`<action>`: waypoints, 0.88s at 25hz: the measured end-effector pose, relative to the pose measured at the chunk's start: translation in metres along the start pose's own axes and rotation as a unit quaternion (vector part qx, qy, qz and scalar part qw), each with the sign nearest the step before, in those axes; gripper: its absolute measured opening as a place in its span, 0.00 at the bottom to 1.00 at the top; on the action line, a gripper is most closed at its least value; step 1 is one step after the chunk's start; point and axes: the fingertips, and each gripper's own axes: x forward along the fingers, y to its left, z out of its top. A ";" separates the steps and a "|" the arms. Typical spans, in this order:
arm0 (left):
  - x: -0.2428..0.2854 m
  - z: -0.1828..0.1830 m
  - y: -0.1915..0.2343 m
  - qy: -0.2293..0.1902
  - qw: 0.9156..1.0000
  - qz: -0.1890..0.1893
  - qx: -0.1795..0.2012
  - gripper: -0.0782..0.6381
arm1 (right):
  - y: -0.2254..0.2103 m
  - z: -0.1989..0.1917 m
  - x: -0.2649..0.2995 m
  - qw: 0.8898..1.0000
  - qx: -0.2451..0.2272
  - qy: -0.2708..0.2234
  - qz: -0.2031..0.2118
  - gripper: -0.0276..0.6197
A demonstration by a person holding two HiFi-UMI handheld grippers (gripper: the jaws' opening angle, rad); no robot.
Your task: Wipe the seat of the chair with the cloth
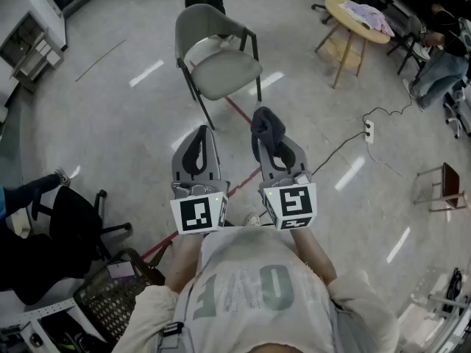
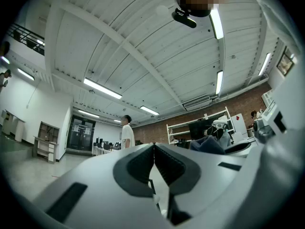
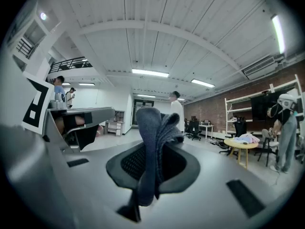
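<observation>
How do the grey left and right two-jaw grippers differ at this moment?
The left gripper has its jaws closed on nothing; the right gripper has its jaws clamped on a dark blue-grey cloth. The left gripper's front is bare, while the right gripper's is draped in cloth folds. Both are held side by side, short of the grey chair, neither touching its seat.

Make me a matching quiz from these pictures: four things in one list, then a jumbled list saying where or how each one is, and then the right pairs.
Things
1. cloth
2. left gripper
3. chair
4. round table

Places or states
A. stands on the floor ahead of both grippers
B. jaws together on nothing
C. far off to the right, with clothes heaped on it
D. clamped in the right gripper

Pairs: 1-D, 2-B, 3-A, 4-C
</observation>
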 end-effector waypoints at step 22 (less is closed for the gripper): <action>0.041 -0.054 0.029 0.059 0.998 0.034 -0.008 0.13 | -0.022 -0.047 0.063 0.997 0.054 0.040 0.037 0.13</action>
